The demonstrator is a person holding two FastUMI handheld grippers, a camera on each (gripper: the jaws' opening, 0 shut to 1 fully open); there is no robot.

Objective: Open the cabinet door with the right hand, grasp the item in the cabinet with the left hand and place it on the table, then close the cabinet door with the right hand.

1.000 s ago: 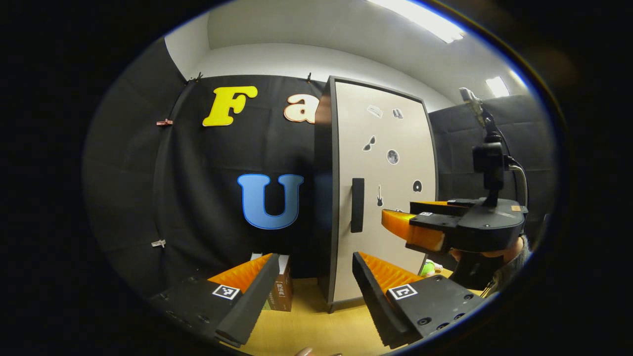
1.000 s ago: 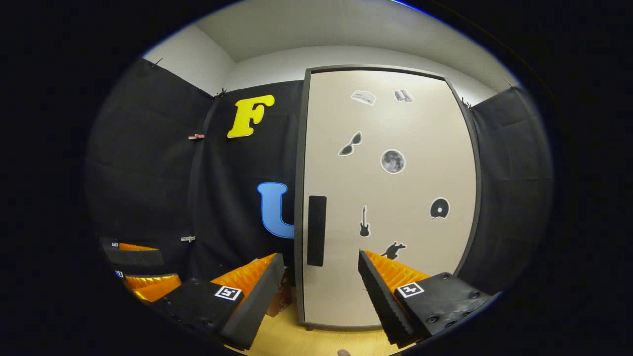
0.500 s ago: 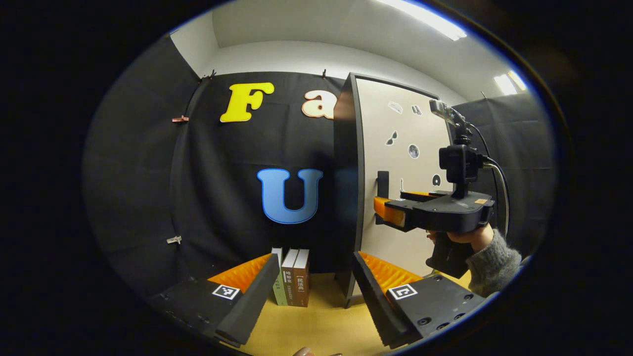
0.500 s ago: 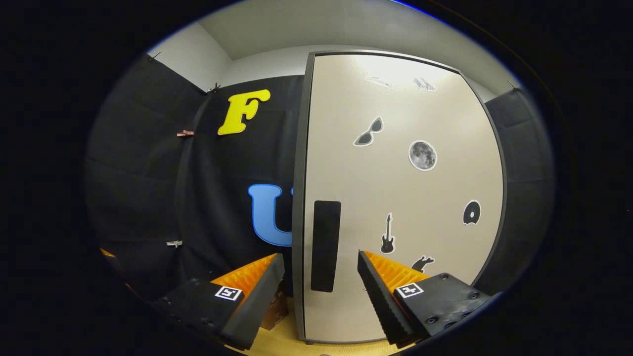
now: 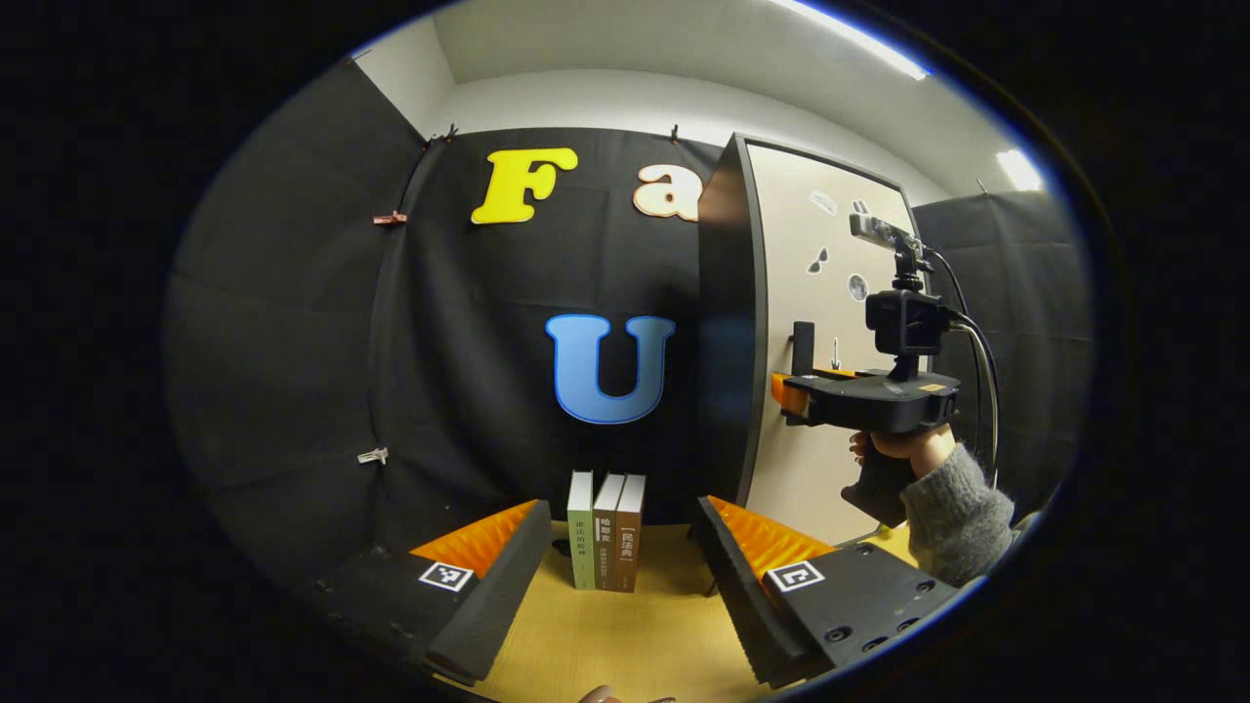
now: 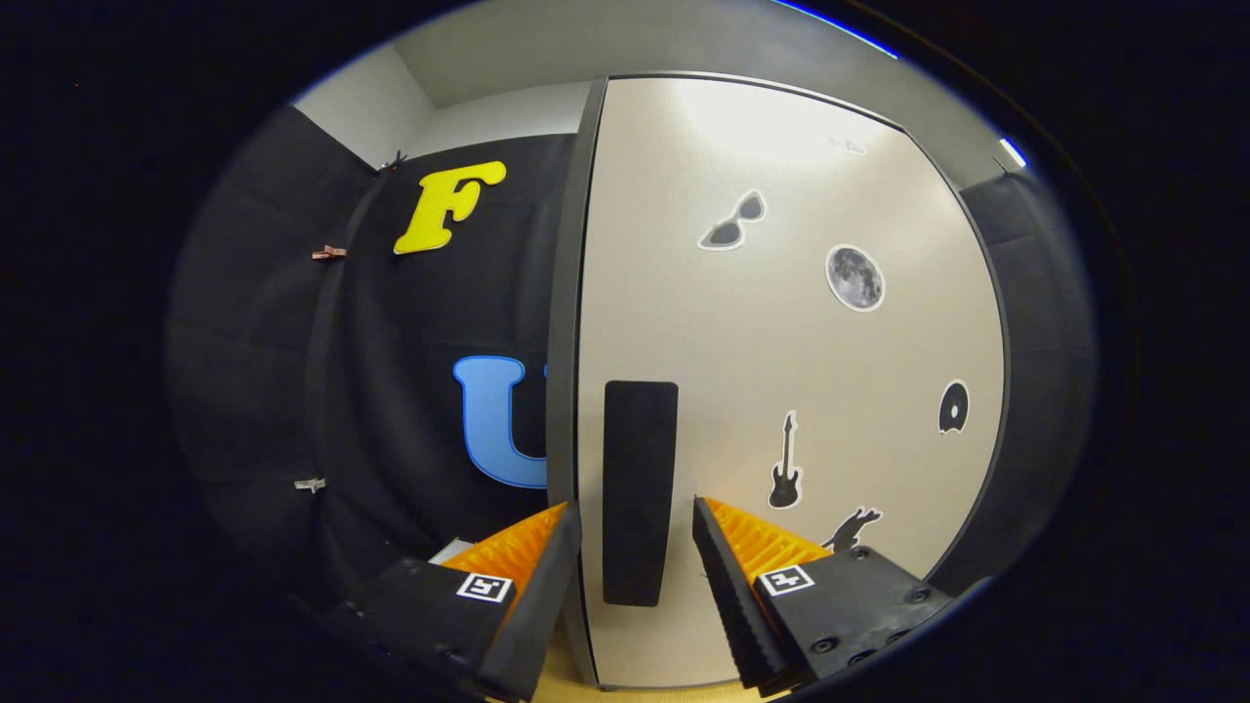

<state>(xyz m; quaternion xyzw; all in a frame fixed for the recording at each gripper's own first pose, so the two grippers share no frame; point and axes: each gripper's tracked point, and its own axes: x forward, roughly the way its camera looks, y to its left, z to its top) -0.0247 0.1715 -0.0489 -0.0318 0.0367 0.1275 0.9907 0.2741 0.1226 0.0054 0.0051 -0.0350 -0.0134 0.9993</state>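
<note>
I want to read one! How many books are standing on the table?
3 books stand upright side by side on the table: a green book on the left, a white-topped one in the middle, a brown one on the right.
</note>
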